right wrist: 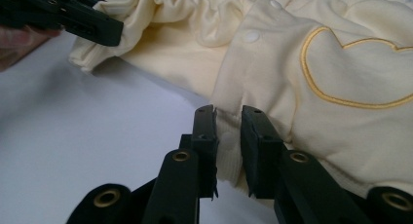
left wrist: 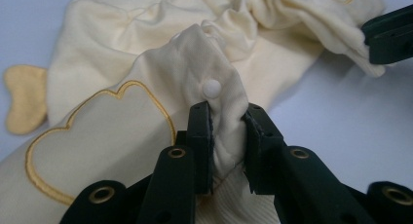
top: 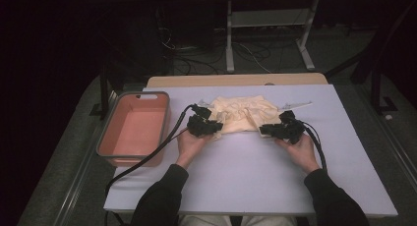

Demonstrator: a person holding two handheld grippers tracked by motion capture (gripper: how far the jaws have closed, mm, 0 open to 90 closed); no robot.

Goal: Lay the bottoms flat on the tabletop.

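My left hand-held gripper (left wrist: pixel 228 118) is pinched on a fold of the cream garment (top: pixel 242 114) – the cloth is squeezed between the two black jaws, right under a white snap button (left wrist: pixel 212 88) on the placket. My right hand-held gripper (right wrist: pixel 228 118) has the ribbed hem edge of the same garment clamped between its jaws, with another snap (right wrist: pixel 252 37) farther up the front. The garment lies bunched on the lilac bench (top: pixel 236 162), toward its far middle, between my two hands (in the high view the left one (top: pixel 191 142) sits just beside its left edge, the right one (top: pixel 301 150) at its right edge). A gold-stitched heart outline (left wrist: pixel 97 136) shows on the fabric. An orange tub (top: pixel 134 127) stands on the bench's left side – well apart from the garment.
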